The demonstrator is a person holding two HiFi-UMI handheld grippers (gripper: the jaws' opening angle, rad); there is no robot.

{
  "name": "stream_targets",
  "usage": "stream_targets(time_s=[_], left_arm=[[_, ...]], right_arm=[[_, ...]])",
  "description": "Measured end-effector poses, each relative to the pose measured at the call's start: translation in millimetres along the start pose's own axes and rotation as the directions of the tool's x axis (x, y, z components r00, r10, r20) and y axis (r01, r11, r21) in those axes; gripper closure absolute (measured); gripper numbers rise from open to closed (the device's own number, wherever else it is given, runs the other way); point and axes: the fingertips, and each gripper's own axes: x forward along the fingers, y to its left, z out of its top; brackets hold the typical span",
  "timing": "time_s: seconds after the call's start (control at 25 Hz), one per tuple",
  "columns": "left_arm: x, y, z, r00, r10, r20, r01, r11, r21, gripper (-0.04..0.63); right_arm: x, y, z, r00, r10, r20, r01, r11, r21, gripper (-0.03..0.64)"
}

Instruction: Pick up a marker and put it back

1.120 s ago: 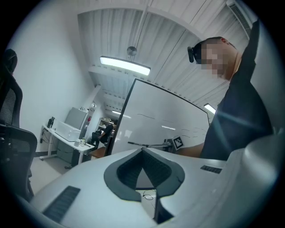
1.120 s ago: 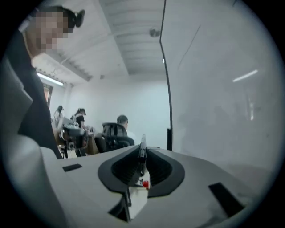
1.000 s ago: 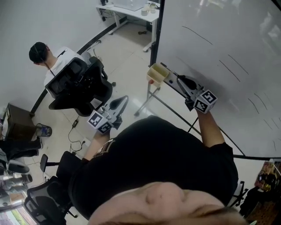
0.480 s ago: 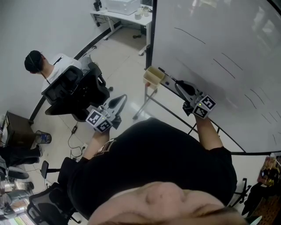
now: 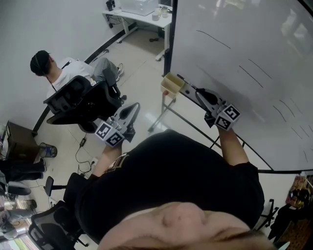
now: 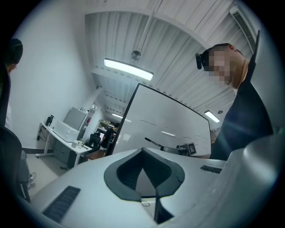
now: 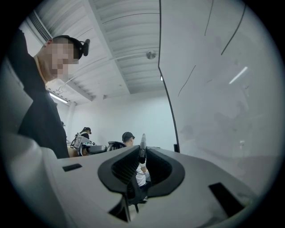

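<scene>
My right gripper (image 5: 198, 93) is up at the whiteboard (image 5: 244, 58), shut on a dark marker (image 5: 186, 82). The marker's tip points toward the board's left edge, just above a tan box (image 5: 172, 84) fixed there. In the right gripper view the marker (image 7: 142, 144) stands upright, pinched between the dark pads (image 7: 124, 171), with the whiteboard (image 7: 213, 89) close on the right. Several thin dark strokes are drawn on the board. My left gripper (image 5: 133, 110) hangs lower, away from the board over the floor, its jaws together with nothing between them (image 6: 143, 150).
A person (image 5: 54, 71) sits in a black office chair (image 5: 80, 100) at the left. The whiteboard's metal stand legs (image 5: 159, 114) reach down to the floor. A white desk (image 5: 139, 12) stands at the back. More chairs and clutter (image 5: 29, 171) line the lower left.
Both grippers stay in nearly the same places, the marker still held. The seated person has swivelled in the chair, legs now showing.
</scene>
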Motion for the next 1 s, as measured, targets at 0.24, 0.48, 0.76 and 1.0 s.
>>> stream_targets(time_s=[0.24, 0.48, 0.76, 1.0], left_arm=[[-2.4, -3.3, -1.8, 1.000, -0.003, -0.010, 0.004, 1.000, 0.011, 0.592], [-7.3, -7.1, -4.7, 1.000, -0.002, -0.017, 0.002, 1.000, 0.018, 0.592], [-20.6, -3.7, -7.5, 1.000, 0.016, -0.022, -0.015, 0.999, 0.038, 0.592], [-27.0, -3.3, -9.2, 0.999, 0.029, -0.033, -0.028, 0.999, 0.038, 0.592]], right_arm=[[14.5, -30.1, -32.7, 0.974, -0.122, -0.193, 0.101, 0.988, -0.116, 0.563], [45.8, -81.6, -108.8, 0.837, -0.252, -0.486, 0.158, 0.961, -0.228, 0.563], [65.9, -117.6, -176.9, 0.621, -0.370, -0.690, 0.173, 0.924, -0.340, 0.563], [91.0, -129.0, -199.0, 0.545, -0.390, -0.742, 0.147, 0.916, -0.374, 0.561]])
